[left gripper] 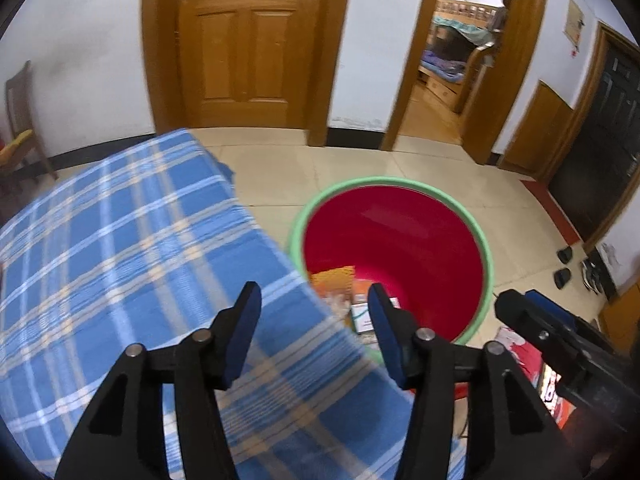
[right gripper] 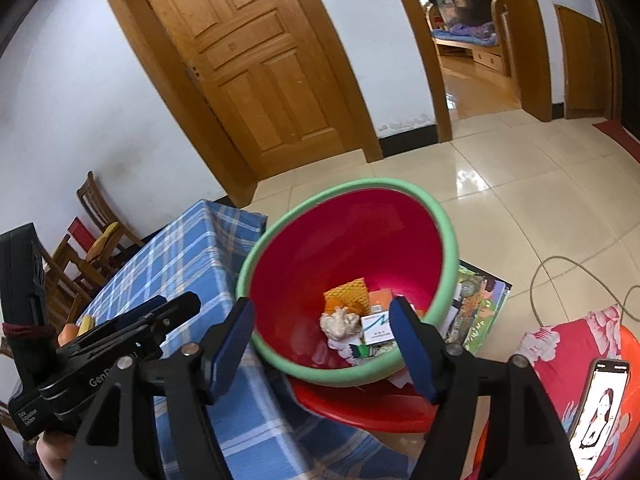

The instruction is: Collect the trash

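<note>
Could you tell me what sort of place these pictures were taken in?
Most likely a lived-in home, in a tiled main room: a panelled wooden door, an open doorway onto a wooden bunk bed, and a table under a blue checked cloth beside a red basin with a green rim holding trash.

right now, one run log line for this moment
left gripper: open, empty | right gripper: open, empty | red basin: holds trash | crumpled tissue: inside
</note>
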